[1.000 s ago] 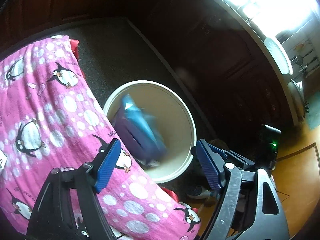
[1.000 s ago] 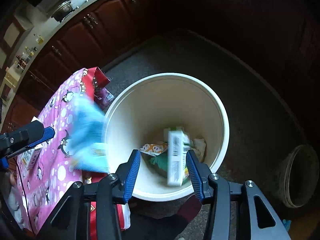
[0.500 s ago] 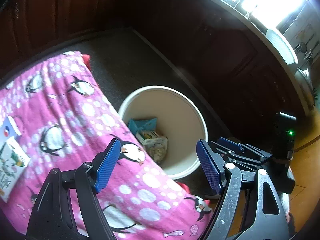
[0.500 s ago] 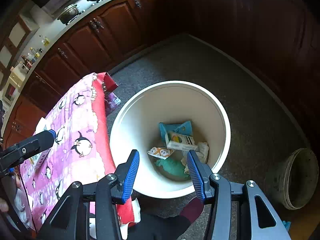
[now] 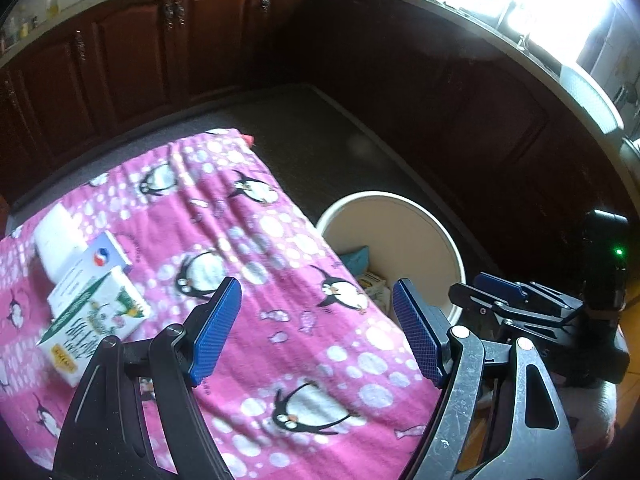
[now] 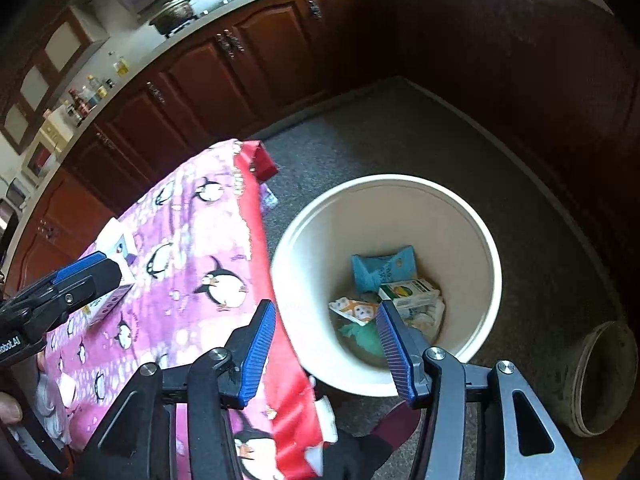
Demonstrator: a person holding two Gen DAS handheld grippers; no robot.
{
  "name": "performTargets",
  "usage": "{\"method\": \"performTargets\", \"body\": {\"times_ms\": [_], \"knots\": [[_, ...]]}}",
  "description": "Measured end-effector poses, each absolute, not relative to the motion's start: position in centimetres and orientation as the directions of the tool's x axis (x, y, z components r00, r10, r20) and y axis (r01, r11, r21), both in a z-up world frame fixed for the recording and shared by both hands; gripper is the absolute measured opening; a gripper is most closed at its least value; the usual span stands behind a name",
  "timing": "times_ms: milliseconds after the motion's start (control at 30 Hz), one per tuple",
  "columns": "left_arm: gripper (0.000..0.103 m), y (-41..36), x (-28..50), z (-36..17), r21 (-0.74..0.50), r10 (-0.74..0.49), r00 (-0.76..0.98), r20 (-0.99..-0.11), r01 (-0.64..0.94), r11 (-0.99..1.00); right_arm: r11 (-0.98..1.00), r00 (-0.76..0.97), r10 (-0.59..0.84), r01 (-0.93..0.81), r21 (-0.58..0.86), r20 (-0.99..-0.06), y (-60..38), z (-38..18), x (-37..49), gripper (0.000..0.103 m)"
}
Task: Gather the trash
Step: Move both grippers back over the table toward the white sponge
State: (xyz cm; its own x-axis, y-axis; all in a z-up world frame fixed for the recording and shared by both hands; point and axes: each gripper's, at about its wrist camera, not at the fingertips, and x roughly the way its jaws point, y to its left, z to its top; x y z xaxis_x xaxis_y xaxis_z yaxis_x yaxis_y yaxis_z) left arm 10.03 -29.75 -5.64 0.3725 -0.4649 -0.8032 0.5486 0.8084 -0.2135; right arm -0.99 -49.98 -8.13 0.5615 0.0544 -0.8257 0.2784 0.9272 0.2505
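Pink penguin-patterned cloth (image 5: pixel 256 240); cream bucket (image 6: pixel 400 216).

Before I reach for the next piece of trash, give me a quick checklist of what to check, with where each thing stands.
1. Left gripper free: ok, jaws open with nothing between them.
2. Right gripper free: ok, its jaws have just been opening and hold nothing.
3. Dropped trash inside the bucket: ok, the blue packet and small carton lie at the bottom.
4. Trash left to collect: not ok, the boxes are on the penguin cloth.
5. Boxes within the left gripper's line: not ok, they lie left of its jaws.
6. Room left in the bucket: ok, only the bottom is covered.
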Motion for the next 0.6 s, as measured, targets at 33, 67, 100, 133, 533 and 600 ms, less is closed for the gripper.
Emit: {"method": "performTargets", "body": {"times_ms": [33, 67, 100, 133, 533, 600], "knots": [[0.078, -29.3, 10.0, -5.5, -0.213, -0.463, 0.378, -0.802, 0.543, 0.812, 0.929, 0.563, 0.055, 0.273, 0.248, -0.824, -49.7, -7.9, -1.0, 0.052], [0.078, -29.0, 10.0, -5.5, -0.212, -0.461, 0.382, -0.801, 0.539, 0.815, 0.932, 0.565, 0.056, 0.266, 0.246, -0.823, -49.3, -7.7, -0.9, 0.052], [0.078, -28.8, 9.9, -5.3, -0.211, -0.459, 0.386, -0.800, 0.535, 0.818, 0.933, 0.566, 0.057, 0.263, 0.246, -0.822, -49.2, -7.6, -0.8, 0.052], [0.078, -28.4, 9.9, -5.4, -0.211, -0.458, 0.389, -0.799, 0.532, 0.820, 0.935, 0.568, 0.059, 0.257, 0.245, -0.821, -48.9, -7.4, -0.8, 0.052], [0.078, -24.4, 9.0, -5.0, -0.187, -0.421, 0.434, -0.796, 0.485, 0.854, 0.954, 0.594, 0.090, 0.178, 0.239, -0.799, -44.6, -5.5, 0.1, 0.058], [0.078, -23.4, 8.6, -4.9, -0.173, -0.409, 0.445, -0.797, 0.480, 0.860, 0.957, 0.600, 0.103, 0.157, 0.243, -0.793, -43.7, -5.1, 0.3, 0.058]]}}
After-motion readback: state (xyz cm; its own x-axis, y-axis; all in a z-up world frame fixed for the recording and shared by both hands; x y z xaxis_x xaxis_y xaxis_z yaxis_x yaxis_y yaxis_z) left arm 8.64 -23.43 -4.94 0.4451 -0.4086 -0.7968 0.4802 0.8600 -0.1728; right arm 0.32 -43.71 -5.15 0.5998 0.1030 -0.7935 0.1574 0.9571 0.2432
